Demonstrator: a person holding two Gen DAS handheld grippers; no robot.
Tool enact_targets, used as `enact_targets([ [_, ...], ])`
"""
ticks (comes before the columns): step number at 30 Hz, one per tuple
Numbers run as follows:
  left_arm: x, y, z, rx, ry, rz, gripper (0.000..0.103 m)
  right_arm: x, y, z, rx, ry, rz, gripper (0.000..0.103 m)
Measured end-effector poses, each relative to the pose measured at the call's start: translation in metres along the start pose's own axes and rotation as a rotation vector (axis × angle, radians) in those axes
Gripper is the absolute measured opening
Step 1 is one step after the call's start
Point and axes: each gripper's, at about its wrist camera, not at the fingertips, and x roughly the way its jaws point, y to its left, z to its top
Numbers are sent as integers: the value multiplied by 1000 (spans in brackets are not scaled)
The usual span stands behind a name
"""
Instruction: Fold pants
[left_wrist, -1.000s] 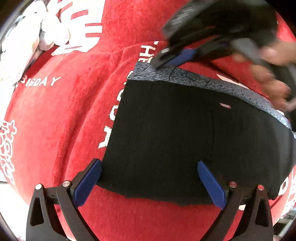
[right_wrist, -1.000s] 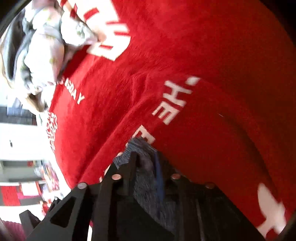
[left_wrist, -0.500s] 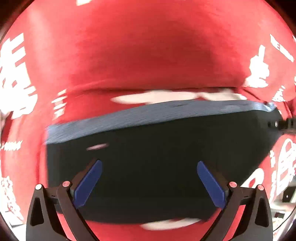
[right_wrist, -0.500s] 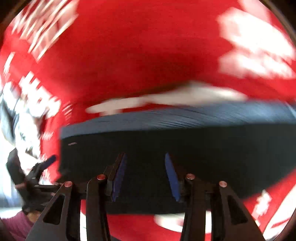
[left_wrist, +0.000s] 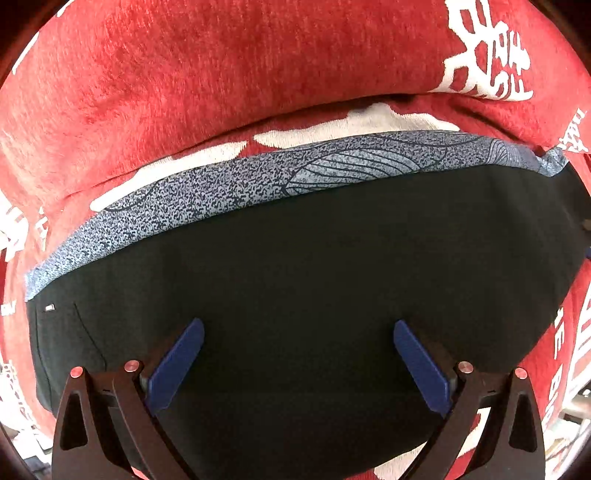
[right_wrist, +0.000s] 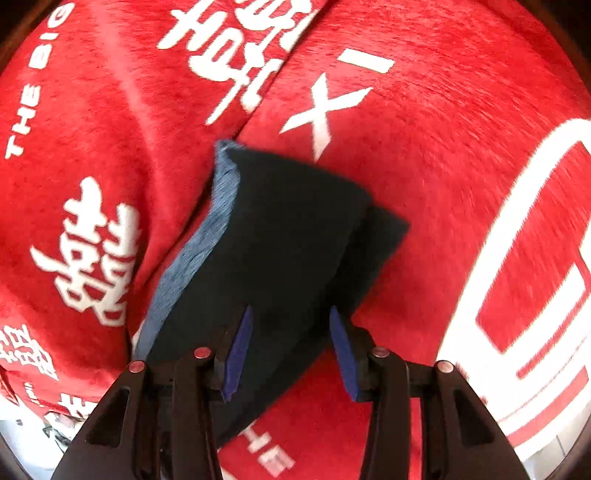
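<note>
Folded pants on our red blanket

We see the black pants (left_wrist: 314, 295) folded flat into a compact block, their speckled grey-blue waistband (left_wrist: 221, 192) along one edge.

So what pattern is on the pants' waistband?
Speckled blue-grey with dark leaf lines on the waistband; left wrist view.

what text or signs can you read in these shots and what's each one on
"THE" and "BIG" cut at the frame edge: white print on the red blanket, right wrist view.
"XI": same blanket.
Double-happiness sign: same blanket.
Other white characters: blanket, left wrist view; cannot make them out.
Small tag on the black pants: too small to read.
</note>
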Motion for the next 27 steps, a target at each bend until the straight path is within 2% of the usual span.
enact_targets([
  [1,-1,1,1,1,10,-1,103,8,-2,2,3,8,4,45],
  [2,-1,1,2,1,17,-1,103,15,-3,1,9,17,15,35],
  [3,-3,1,2,4,25,-3,103,18,-3,2,16,25,38,10],
  [5,-5,0,-2,19,31,-3,103,12,-2,-2,9,13,64,9],
  [7,-5,-2,-6,37,25,0,103,4,-4,-7,-11,-6,71,9],
  [11,-5,-3,-9,47,13,9,103,12,-26,-16,2,39,70,9],
  [14,-8,-5,-10,56,13,5,103,1,-32,-18,25,14,75,24],
  [15,-7,-7,-11,60,12,6,103,-2,-36,-18,33,13,70,39],
  [17,-8,-8,-10,59,21,14,103,-6,-38,-23,55,9,64,42],
  [20,-12,-14,-1,48,49,41,103,-20,-19,-29,1,-41,28,42],
  [23,-29,-21,13,9,2,11,103,-38,9,-21,-107,-91,62,42],
  [25,-31,-31,25,-2,-21,8,103,-31,33,-9,-184,-63,88,42],
  [27,-24,-41,34,-27,-9,33,103,-13,56,3,-251,-31,87,42],
])
